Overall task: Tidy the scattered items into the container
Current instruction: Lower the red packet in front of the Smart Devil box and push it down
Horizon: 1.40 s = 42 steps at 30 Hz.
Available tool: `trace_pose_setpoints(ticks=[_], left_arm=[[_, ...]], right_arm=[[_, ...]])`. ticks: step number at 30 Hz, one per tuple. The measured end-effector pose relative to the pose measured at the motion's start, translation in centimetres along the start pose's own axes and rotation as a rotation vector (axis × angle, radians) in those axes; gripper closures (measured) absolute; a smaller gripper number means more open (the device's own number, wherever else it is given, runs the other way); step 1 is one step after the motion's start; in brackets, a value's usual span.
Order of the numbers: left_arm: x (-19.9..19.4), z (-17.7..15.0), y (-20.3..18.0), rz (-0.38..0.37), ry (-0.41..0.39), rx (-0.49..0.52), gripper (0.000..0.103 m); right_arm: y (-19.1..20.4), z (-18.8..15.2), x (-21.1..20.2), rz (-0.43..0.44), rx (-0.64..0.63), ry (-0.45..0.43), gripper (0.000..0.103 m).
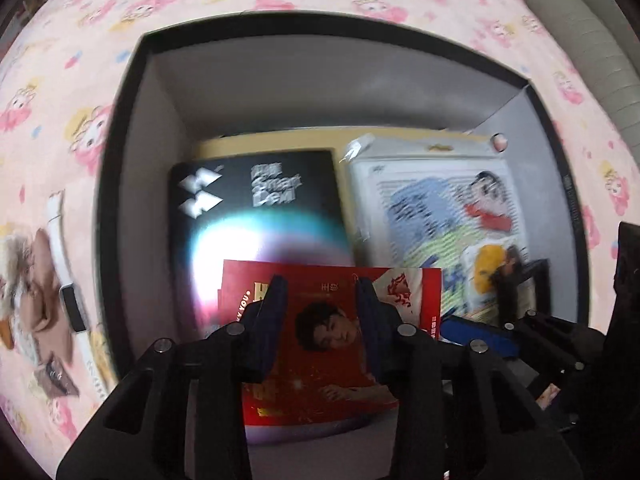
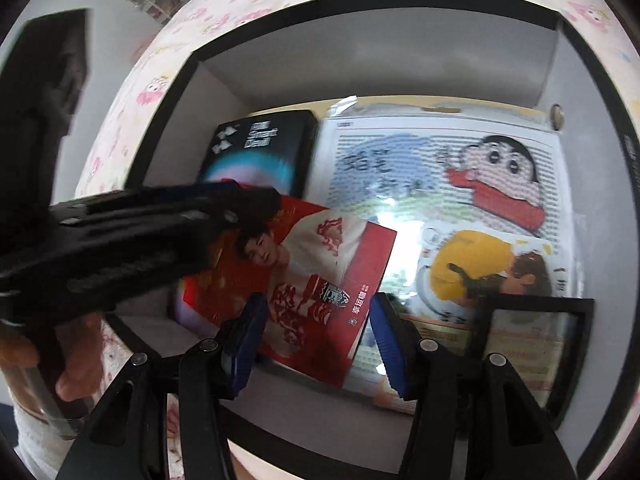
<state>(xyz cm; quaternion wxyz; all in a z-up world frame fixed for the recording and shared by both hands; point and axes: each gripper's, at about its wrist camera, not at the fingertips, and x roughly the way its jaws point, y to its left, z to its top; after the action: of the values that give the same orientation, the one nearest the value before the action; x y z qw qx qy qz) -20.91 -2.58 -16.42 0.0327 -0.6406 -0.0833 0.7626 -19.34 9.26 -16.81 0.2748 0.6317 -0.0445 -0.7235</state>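
Observation:
A black box with grey inner walls point(image 1: 160, 128) sits on the pink cartoon sheet; it also shows in the right wrist view point(image 2: 384, 52). Inside lie a black "Smart Deal" box point(image 1: 256, 192) point(image 2: 256, 148), a cartoon-print pack point(image 1: 444, 204) point(image 2: 440, 168) and a black-framed card point(image 2: 532, 340). A red card with a man's picture point(image 1: 324, 340) point(image 2: 320, 280) lies over them. My left gripper point(image 1: 320, 292) hangs open just above the red card; it shows from the side in the right wrist view point(image 2: 256, 200). My right gripper point(image 2: 316, 320) is open over the card's near edge.
On the sheet left of the box lie a white wristband point(image 1: 68, 280) and a brown plush toy point(image 1: 32, 280). A grey cushion point(image 1: 600, 48) borders the sheet at the far right. A person's hand point(image 2: 76, 364) holds the left gripper.

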Motion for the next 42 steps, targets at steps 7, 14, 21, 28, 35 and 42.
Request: trace_pose_setpoints(ticks=[7,14,21,28,35,42], left_arm=[[-3.4,-0.6,-0.5,-0.02,-0.097,0.06,0.068],[-0.4,1.6,-0.5,0.062,-0.008,0.057,0.068],[-1.2,-0.1,0.8,0.041,0.085,0.054,0.066],[-1.8,0.0,2.0,-0.005,0.051,-0.002,0.065],[-3.0,-1.9,2.3,-0.104,0.095,0.042,0.054],[-7.3,-5.6,2.8,-0.027,-0.119,0.09,0.054]], right_arm=[[1.2,-0.6,-1.2,-0.032,-0.02,-0.063,0.053],[1.5,-1.6,-1.6,-0.101,-0.032,-0.112,0.053],[1.2,-0.2,0.7,-0.06,-0.037,-0.03,0.053],[1.6,-1.0,0.5,-0.111,-0.04,-0.05,0.053],[2.1,-1.8,1.6,0.003,-0.035,0.0,0.053],[2.3,-3.5,-1.0,-0.12,-0.023,-0.105,0.053]])
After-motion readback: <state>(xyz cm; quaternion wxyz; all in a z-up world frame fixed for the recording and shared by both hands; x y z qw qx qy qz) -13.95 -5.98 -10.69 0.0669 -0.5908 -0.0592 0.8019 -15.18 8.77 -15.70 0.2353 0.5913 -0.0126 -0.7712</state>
